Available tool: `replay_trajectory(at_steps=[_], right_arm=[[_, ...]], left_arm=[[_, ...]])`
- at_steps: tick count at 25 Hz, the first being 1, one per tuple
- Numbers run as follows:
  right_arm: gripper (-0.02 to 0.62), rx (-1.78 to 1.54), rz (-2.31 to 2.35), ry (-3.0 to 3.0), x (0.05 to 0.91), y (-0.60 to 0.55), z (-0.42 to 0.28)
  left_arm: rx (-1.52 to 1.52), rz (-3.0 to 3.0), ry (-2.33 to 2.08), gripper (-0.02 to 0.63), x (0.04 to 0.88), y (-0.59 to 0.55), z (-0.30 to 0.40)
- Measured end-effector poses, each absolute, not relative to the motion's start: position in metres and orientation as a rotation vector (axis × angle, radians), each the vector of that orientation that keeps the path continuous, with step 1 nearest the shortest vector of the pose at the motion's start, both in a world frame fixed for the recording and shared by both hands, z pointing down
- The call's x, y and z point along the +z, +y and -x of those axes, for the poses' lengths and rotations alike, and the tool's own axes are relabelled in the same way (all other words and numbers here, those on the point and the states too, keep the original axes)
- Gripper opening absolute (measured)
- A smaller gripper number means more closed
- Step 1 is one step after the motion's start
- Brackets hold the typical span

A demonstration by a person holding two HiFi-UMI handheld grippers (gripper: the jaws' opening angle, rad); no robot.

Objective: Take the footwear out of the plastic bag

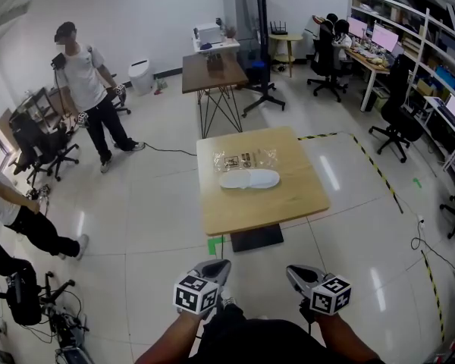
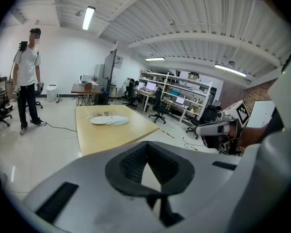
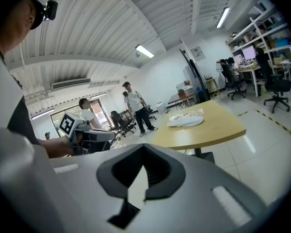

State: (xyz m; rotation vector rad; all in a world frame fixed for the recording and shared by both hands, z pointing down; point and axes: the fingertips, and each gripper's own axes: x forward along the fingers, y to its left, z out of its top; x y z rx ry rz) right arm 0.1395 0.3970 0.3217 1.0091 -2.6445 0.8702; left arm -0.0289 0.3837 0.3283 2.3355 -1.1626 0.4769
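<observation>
Left claw (image 1: 214, 268), right claw (image 1: 297, 274): both closed, empty.

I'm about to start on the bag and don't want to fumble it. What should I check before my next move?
1. Left gripper empty: ok, jaws shut on nothing.
2. Right gripper empty: ok, also shut on nothing.
3. Jaws open for a grasp: not ok, both are shut.
4. Footwear and bag in sight on the table: ok.
5. Table within reach: not ok, both grippers hang over the floor, short of it.
6. Bag's opening located: cannot tell, too small from here.
</observation>
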Motion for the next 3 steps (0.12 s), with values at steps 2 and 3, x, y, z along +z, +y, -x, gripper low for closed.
replay_trajectory(at_steps=[2,3], right_arm=[[0.0,0.873,-1.008,-2.644,0.3212,0.3949,-0.1391],[0.0,0.874,-1.008,-2.644,0.3208,0.3937,-0.139]], left_arm=[[0.477,-2.331,-1.162,0.006,0.3287,0.3819,0.0298],[0.478,-2.329,-1.161,0.006,0.3288,0.3809,0.0303]])
